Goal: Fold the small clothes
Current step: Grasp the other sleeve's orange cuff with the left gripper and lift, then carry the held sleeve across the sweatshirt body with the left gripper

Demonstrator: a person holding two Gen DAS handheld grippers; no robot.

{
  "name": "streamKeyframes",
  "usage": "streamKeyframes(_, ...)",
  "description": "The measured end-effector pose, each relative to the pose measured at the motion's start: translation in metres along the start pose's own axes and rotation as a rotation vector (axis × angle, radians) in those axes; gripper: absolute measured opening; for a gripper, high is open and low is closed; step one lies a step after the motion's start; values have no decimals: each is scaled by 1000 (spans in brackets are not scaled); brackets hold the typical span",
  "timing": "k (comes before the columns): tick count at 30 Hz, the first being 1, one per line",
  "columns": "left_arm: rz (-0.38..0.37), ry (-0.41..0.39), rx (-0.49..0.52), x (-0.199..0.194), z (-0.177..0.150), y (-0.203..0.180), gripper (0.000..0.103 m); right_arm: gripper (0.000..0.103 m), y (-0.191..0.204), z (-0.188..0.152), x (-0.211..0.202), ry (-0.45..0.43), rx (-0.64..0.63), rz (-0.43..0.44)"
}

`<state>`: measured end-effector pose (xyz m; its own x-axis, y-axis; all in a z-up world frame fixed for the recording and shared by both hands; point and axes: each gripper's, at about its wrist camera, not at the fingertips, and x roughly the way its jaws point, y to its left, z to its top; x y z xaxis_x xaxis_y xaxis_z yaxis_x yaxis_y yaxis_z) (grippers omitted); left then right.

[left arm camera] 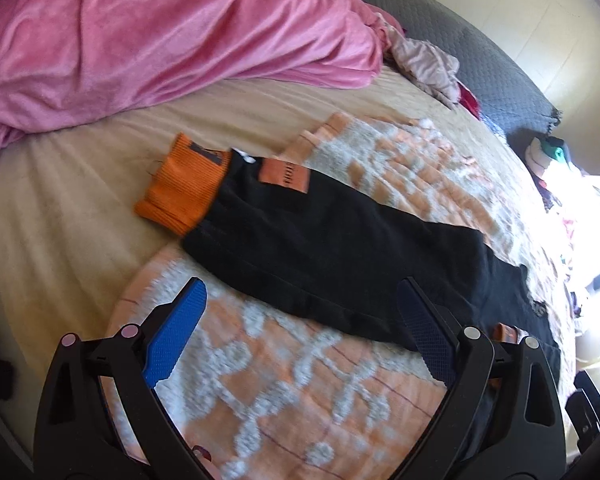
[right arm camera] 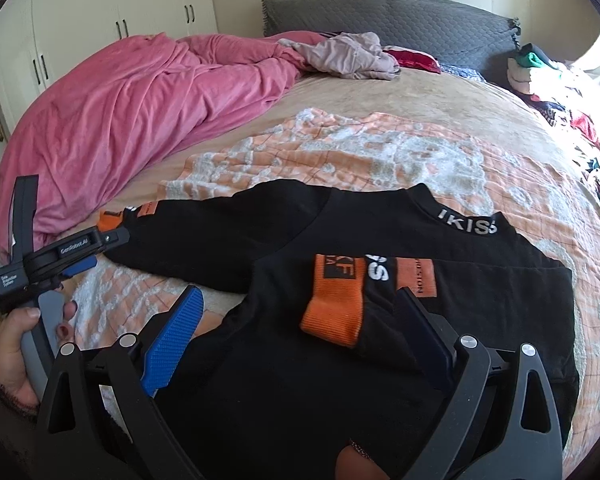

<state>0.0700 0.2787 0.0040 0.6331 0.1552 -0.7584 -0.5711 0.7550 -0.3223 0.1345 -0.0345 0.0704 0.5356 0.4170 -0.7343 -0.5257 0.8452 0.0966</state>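
A small black sweatshirt (right arm camera: 308, 360) with orange cuffs lies flat on an orange-and-white blanket (right arm camera: 380, 152). One sleeve is folded across the body, its orange cuff (right arm camera: 334, 304) on top. The other sleeve (left arm camera: 332, 248) stretches out to the left, ending in an orange cuff (left arm camera: 184, 188). My left gripper (left arm camera: 300, 340) is open and empty, just above this outstretched sleeve; it also shows in the right wrist view (right arm camera: 84, 256). My right gripper (right arm camera: 296, 340) is open and empty over the sweatshirt's body, near the folded cuff.
A pink duvet (left arm camera: 160, 36) is bunched at the far left of the bed. A grey pillow (right arm camera: 388, 16) and loose clothes (right arm camera: 348, 56) lie at the head. A pile of clothes (right arm camera: 560, 92) sits at the right edge. White wardrobes (right arm camera: 100, 12) stand behind.
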Motion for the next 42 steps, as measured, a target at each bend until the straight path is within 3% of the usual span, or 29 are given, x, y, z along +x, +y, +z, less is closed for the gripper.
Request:
streamKeyframes(7, 65, -34, -86, 12, 11, 32, 89, 95, 18, -5, 11, 22, -30, 20)
streamKeyframes(12, 58, -41, -155, 23, 15, 48, 89, 95, 21, -9, 16, 34, -17, 29)
streamKeyframes(20, 62, -49, -221, 37, 26, 58, 76, 95, 12, -12, 20, 42, 25, 25)
streamKeyframes(26, 64, -64, -267, 50, 38, 60, 76, 95, 4, -13, 22, 49, 43, 15)
streamKeyframes(29, 69, -78, -277, 53, 40, 62, 61, 95, 0, -14, 24, 51, 58, 11)
streamKeyframes(32, 53, -101, -297, 54, 40, 65, 40, 95, -3, -15, 25, 55, 68, 4)
streamKeyframes(34, 24, -106, -321, 56, 41, 68, 16, 95, -6, -16, 26, 57, 74, -2)
streamKeyframes(37, -6, -127, -323, 52, 41, 69, 6, 95, -9, -18, 26, 56, 85, -8)
streamKeyframes(42, -96, -186, -265, 32, 41, 58, 4, 95, -14, -24, 27, 66, 101, -15)
